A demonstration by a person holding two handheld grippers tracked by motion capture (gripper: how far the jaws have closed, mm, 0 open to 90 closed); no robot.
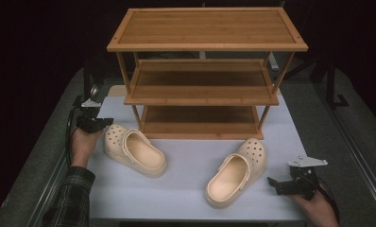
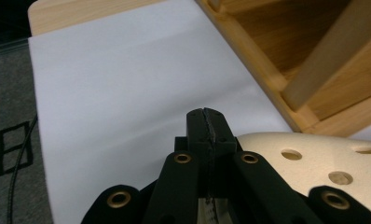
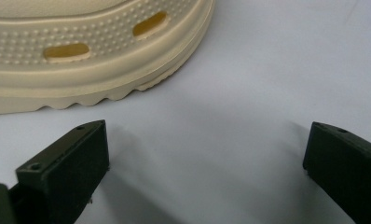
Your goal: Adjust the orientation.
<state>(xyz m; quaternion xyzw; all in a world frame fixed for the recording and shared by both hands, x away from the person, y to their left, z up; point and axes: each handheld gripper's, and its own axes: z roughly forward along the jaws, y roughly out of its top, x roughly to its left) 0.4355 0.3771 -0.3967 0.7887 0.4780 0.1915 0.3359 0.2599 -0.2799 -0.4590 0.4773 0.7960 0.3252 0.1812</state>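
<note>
On the white bench [image 1: 186, 189], two cream shoes lie at seven [image 1: 135, 150] and five o'clock [image 1: 235, 172] from the wooden rack [image 1: 202, 71]. Left gripper [image 1: 106, 122] jaws are pressed together, holding nothing. Right gripper [image 1: 270, 181] jaws gape wide, holding nothing.

Beyond the wooden rack [image 1: 207, 28], pure darkness, nothing legible. Rack's back legs mostly hidden behind its shelves. In the left gripper view, left clog [image 2: 323, 161] cut off by the right and bottom edges, partly covered by the black fingers [image 2: 197, 140]. In the right gripper view, right clog [image 3: 95, 51] cropped at top and left; right-hand finger cut by the frame edge.
</note>
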